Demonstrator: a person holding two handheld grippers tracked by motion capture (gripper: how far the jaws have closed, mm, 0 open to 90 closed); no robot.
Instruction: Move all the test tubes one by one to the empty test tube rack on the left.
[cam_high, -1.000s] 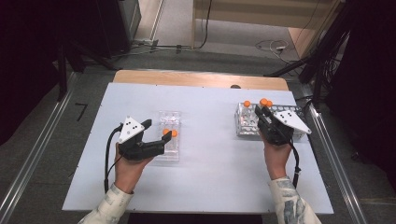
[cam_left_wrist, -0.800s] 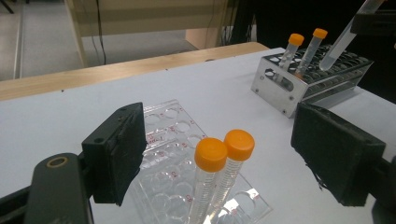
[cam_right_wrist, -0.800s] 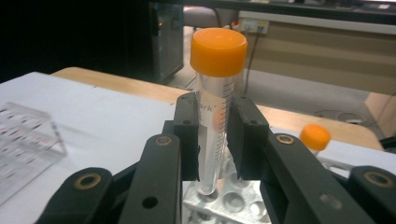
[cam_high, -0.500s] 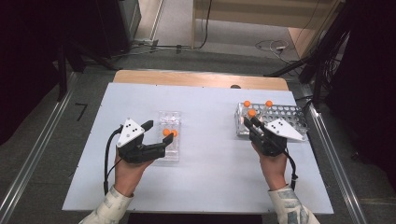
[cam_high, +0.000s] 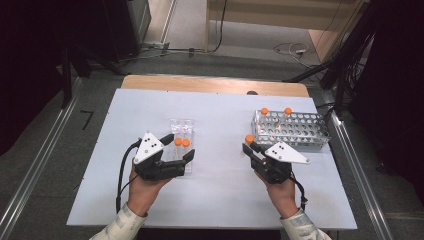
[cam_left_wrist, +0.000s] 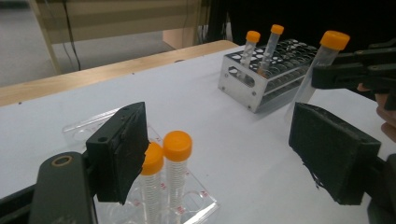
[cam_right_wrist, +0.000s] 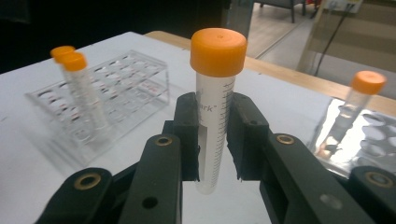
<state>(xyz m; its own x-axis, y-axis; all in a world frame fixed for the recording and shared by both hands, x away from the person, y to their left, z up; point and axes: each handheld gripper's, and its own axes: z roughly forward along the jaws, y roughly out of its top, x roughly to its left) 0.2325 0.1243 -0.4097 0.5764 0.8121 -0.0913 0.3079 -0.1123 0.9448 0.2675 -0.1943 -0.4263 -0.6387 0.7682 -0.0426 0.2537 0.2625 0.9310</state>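
My right gripper (cam_high: 251, 148) is shut on an upright clear tube with an orange cap (cam_high: 249, 139), held over the table left of the metal rack (cam_high: 305, 134). Up close in the right gripper view, both pads of that gripper (cam_right_wrist: 215, 140) press on the tube (cam_right_wrist: 214, 122). Two more capped tubes (cam_high: 264, 111) stand in the metal rack's far row. My left gripper (cam_high: 179, 147) is open at the near end of a clear plastic rack (cam_high: 181, 126). Two orange-capped tubes (cam_left_wrist: 177, 161) stand in that rack, just inside the left jaw and untouched by the pads.
The white table top (cam_high: 220, 200) has free room between the two racks and along its front. Its wooden far edge (cam_high: 215, 85) borders a drop to the floor. A metal rail (cam_high: 357, 170) runs along the right side.
My right gripper has carried its tube left and toward the person, away from the metal rack. The left gripper has hardly moved.
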